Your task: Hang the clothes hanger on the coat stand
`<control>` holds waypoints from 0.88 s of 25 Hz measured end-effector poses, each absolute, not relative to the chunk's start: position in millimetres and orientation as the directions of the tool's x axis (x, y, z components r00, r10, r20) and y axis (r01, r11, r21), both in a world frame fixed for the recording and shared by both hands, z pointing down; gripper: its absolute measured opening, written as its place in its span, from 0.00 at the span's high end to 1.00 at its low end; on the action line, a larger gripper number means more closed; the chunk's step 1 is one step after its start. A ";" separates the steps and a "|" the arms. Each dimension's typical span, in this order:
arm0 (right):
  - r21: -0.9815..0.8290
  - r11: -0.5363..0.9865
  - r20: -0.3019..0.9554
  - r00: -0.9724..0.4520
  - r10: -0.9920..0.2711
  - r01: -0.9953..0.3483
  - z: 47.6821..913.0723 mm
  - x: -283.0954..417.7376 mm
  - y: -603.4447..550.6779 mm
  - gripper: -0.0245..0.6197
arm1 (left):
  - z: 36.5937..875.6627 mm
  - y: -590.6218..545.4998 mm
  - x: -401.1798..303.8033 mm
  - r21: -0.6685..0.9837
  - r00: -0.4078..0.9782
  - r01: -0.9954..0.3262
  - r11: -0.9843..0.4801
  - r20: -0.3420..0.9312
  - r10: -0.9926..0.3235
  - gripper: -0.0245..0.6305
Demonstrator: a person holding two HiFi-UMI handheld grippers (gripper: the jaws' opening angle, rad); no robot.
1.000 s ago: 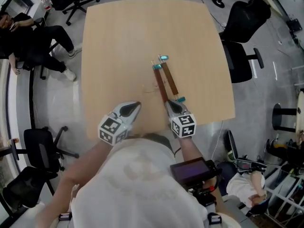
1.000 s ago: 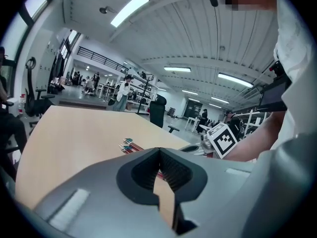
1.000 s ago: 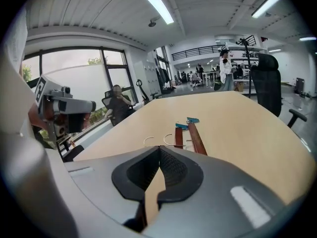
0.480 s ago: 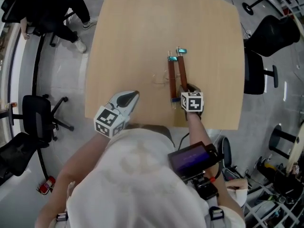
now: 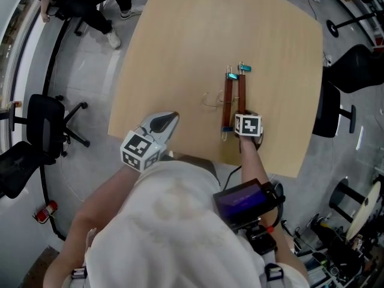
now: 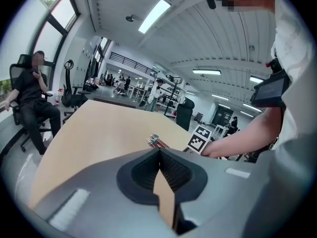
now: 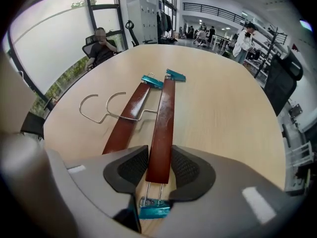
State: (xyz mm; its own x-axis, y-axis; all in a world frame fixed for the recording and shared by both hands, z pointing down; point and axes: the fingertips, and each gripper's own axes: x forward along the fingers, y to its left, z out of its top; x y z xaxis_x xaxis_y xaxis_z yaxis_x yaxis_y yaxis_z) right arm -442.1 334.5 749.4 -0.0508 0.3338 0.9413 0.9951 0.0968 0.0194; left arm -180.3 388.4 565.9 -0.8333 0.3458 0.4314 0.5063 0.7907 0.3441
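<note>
Much where it was, the left gripper [image 5: 170,119] [image 6: 159,155] hovers clenched and empty at the 7 o'clock edge of the table [image 5: 180,53], while the right gripper [image 5: 245,116] [image 7: 159,165] has dropped steeply over the near end of the clothes hanger [image 5: 241,92] [image 7: 162,118] at 5 o'clock. Its jaws have just been opening and straddle the brown bar without squeezing it. In the head view its marker cube [image 5: 248,125] hides the tips, and the wire hooks [image 7: 106,110] at 9 o'clock of the second hanger [image 5: 227,101] are barely visible
</note>
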 end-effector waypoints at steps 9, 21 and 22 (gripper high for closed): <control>-0.256 0.284 0.902 0.123 0.413 0.924 742.0 -432.8 328.2 0.74 | 562.0 388.7 -189.5 0.335 -0.844 0.485 0.808 0.421 0.332 0.96; -0.859 0.223 0.446 0.459 0.769 0.461 697.9 -403.6 329.7 0.74 | 556.9 380.0 -221.6 0.310 -0.858 0.425 0.850 0.436 0.270 0.96; -0.881 0.195 0.404 0.471 0.784 0.432 691.2 -399.7 329.3 0.74 | 556.1 379.9 -225.3 0.306 -0.861 0.414 0.857 0.437 0.260 0.96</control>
